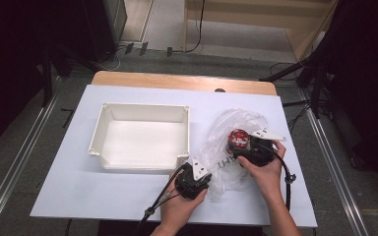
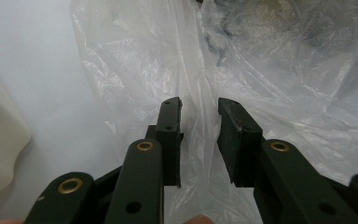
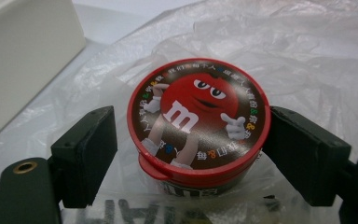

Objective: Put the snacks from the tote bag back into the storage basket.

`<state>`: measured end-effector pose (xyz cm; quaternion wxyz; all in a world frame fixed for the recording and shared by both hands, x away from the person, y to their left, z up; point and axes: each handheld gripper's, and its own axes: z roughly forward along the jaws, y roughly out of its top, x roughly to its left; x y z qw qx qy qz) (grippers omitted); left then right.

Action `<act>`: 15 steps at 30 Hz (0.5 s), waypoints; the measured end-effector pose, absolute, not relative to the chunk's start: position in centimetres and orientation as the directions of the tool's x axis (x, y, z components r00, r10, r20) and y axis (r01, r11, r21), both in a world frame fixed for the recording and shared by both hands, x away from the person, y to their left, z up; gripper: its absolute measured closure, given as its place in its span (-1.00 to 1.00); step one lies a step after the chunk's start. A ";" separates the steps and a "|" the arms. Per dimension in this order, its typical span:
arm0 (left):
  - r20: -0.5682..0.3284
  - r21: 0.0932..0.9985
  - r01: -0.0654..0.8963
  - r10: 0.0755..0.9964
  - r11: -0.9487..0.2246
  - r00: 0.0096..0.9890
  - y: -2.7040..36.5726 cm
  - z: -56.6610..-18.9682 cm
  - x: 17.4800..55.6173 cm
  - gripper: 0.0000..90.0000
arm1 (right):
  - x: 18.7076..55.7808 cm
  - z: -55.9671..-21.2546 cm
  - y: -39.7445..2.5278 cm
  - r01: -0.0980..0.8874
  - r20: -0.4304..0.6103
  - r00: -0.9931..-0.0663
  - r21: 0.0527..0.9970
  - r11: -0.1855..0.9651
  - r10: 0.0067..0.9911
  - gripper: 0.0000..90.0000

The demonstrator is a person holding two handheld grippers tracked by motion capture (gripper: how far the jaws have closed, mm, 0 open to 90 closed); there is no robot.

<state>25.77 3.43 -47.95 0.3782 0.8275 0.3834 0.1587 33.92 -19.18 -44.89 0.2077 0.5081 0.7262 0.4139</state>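
So we're steadying the near edge of the clear plastic bag (image 2: 177,70) with the left gripper (image 2: 199,108), jaws narrowly apart astride a fold of film but not pinching yet, and honestly we'd nip that fold firmly first so the bag isn't riding up. Further in, the right gripper (image 3: 191,122) is straddling the red-lidded M&M's candy tub (image 3: 198,122), sitting in the bag's mouth, jaws wide with the right pad touching and the left still off it, so we're centring before squeezing. Beyond that, the white plastic bin (image 1: 142,110) is sitting empty on the white table (image 1: 69,196).
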 end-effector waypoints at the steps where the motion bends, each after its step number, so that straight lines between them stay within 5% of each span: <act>1: -0.027 0.747 0.514 0.754 -0.421 0.656 3.4 -47.9 25.8 0.58 | 34.0 -45.1 -19.1 0.569 0.115 -0.393 0.810 0.143 0.912 -0.58; 15: -0.025 0.748 0.513 0.755 -0.421 0.656 3.4 -48.0 25.8 0.58 | 34.4 -46.6 -18.8 0.589 0.130 -0.356 0.800 0.114 0.926 -0.47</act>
